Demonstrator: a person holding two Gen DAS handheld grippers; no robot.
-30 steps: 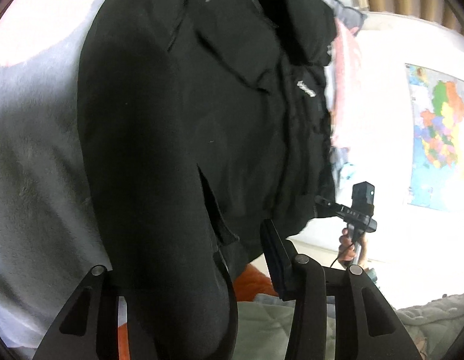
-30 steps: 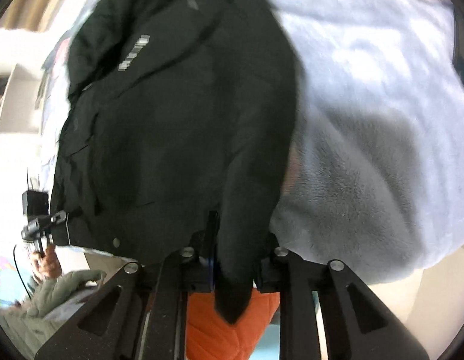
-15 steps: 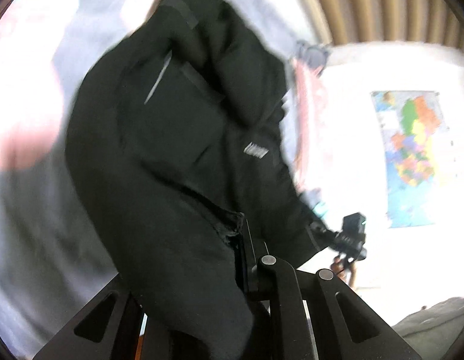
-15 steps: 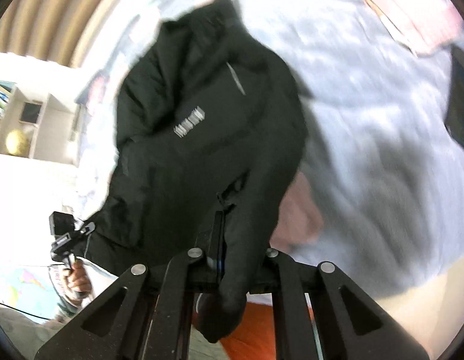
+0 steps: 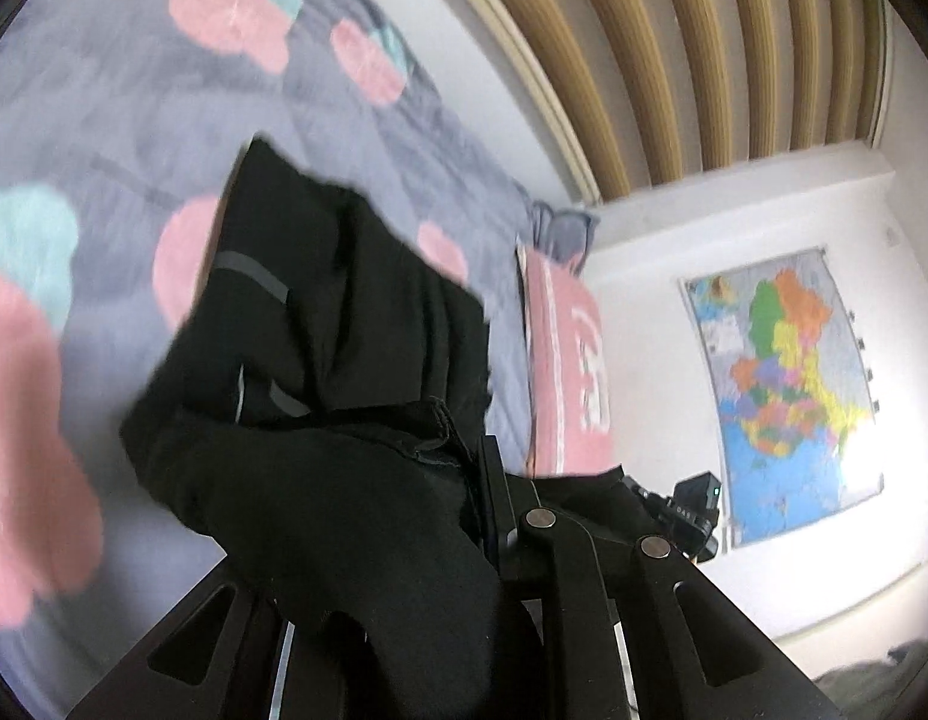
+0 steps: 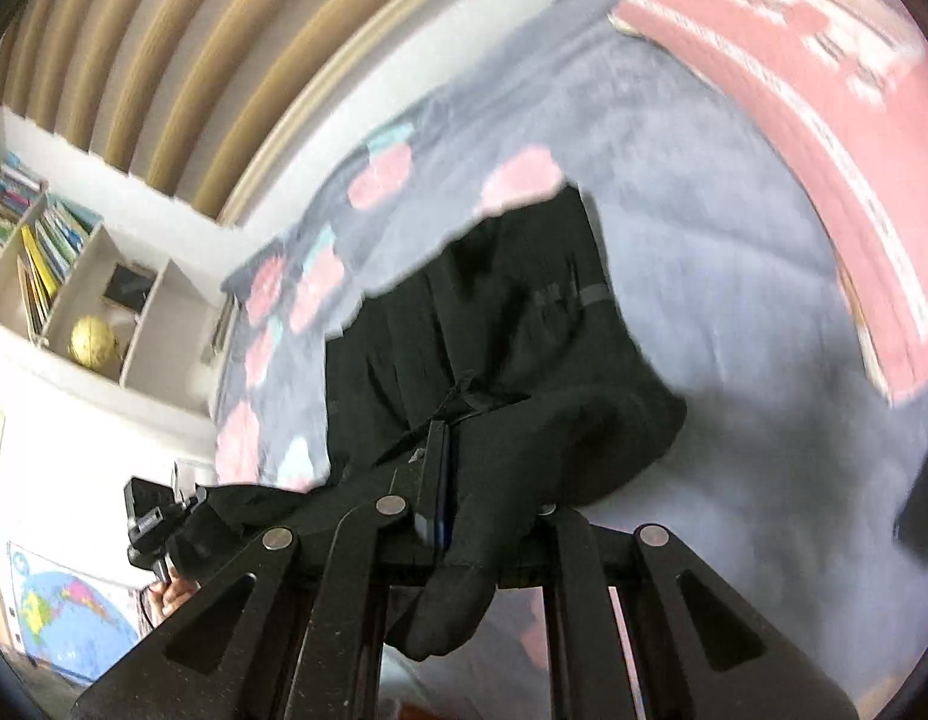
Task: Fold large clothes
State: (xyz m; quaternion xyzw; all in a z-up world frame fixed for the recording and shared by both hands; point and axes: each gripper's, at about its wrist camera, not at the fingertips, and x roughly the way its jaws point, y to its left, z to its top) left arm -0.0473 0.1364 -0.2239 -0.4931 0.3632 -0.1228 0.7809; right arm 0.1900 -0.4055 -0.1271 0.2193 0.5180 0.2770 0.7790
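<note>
Both grippers are clamped tight on 1 black jacket (image 5: 320,432), which hangs between them above a bed. The left gripper (image 5: 482,516) has its jaws pinched together on a thick fold of the dark cloth; the cloth bulges out over the left finger and hides most of it. The right gripper (image 6: 449,480) is likewise closed on a bunched edge, with a loose tail of fabric drooping down past the fingers toward the camera.

From each grip the jacket slopes down and away, its far end apparently resting on the blanket (image 5: 104,120), though motion blur makes that contact hard to judge. Grey reflective strips show on the cloth in both views. The blanket is grey-lilac with pink and teal shapes. A pink pillow (image 5: 569,360) with white lettering lies beside the jacket on the bed.

In the right wrist view the left gripper shows at the lower left edge, gripped by a hand (image 6: 173,591). A coloured map (image 5: 782,384) hangs on the white wall, and a shelf (image 6: 74,288) holds books and a yellowish globe
</note>
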